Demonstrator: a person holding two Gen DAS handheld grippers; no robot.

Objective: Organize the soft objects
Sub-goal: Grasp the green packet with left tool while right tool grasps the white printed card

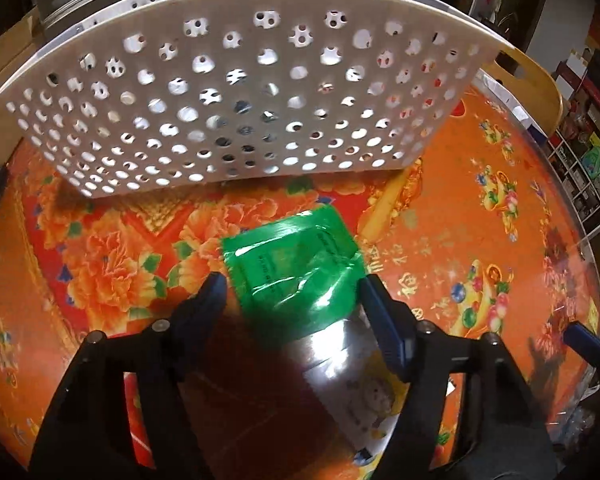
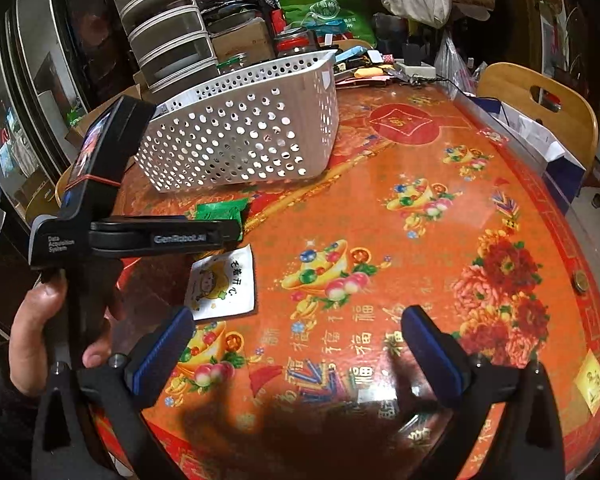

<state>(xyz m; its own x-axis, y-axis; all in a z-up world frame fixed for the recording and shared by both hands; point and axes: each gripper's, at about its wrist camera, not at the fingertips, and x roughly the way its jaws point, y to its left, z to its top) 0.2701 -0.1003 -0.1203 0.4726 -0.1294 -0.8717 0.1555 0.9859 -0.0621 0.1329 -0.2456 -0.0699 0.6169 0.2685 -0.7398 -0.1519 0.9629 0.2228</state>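
Lying on the orange table, the green packet sits between the left gripper fingers, which flank it without clear contact. Behind stands a white perforated basket. The right gripper is open, empty.

left claw: tilted down, jaws part-closed | right claw: jaws wide apart | hand gripping handle

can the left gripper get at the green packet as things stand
Probably yes. The left gripper sits right over the green packet, its fingers either side with nothing between; whether the pads press yet is unclear. The white packet lies partly under it, and the white basket stands clear behind.
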